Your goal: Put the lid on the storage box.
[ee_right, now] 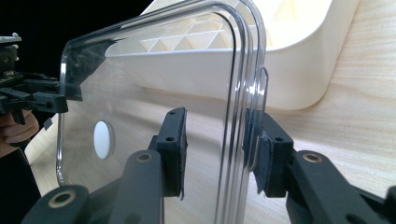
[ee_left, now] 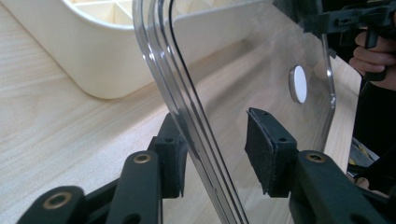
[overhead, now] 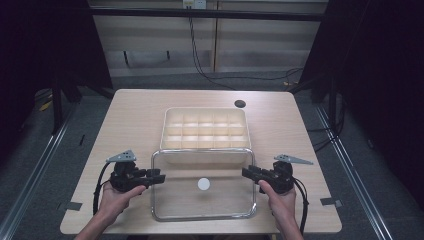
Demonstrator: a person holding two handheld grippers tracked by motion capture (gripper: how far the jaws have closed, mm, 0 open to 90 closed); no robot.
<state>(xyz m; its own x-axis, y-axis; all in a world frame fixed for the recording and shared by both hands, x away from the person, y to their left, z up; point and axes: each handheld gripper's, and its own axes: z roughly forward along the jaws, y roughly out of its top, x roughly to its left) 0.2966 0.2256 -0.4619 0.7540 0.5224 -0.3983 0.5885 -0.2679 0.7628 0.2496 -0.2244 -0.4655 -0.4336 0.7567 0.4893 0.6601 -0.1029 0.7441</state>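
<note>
The left gripper [overhead: 161, 177] is sitting at the left edge of the clear lid [overhead: 175, 200], held in the person's left hand [overhead: 116, 196]; in the left gripper view, its jaws are standing part open with the lid's rim [ee_left: 187, 107] running up between them; the left pad [ee_left: 173, 154] is lying against or just beside the rim, while the right pad [ee_left: 266, 149] is standing apart from it, so no firm grip is showing.

The clear lid is lying at the near middle of the table [overhead: 130, 115], between the two grippers; a round white disc [overhead: 203, 184] is sitting at its centre; its far edge is overlapping the near wall of the cream tray [overhead: 205, 156], which is divided into small compartments and is standing just behind it; a dark round hole [overhead: 240, 104] is showing in the tabletop beyond the tray's right corner.

The right gripper [overhead: 245, 172] is sitting at the lid's right edge, held in the right hand [overhead: 281, 200]; in the right gripper view, its jaws are likewise standing part open around the rim [ee_right: 243, 93]; the right pad [ee_right: 266, 154] is touching the rim's outer edge, and the left pad [ee_right: 175, 149] is standing apart from the inner face.
</note>
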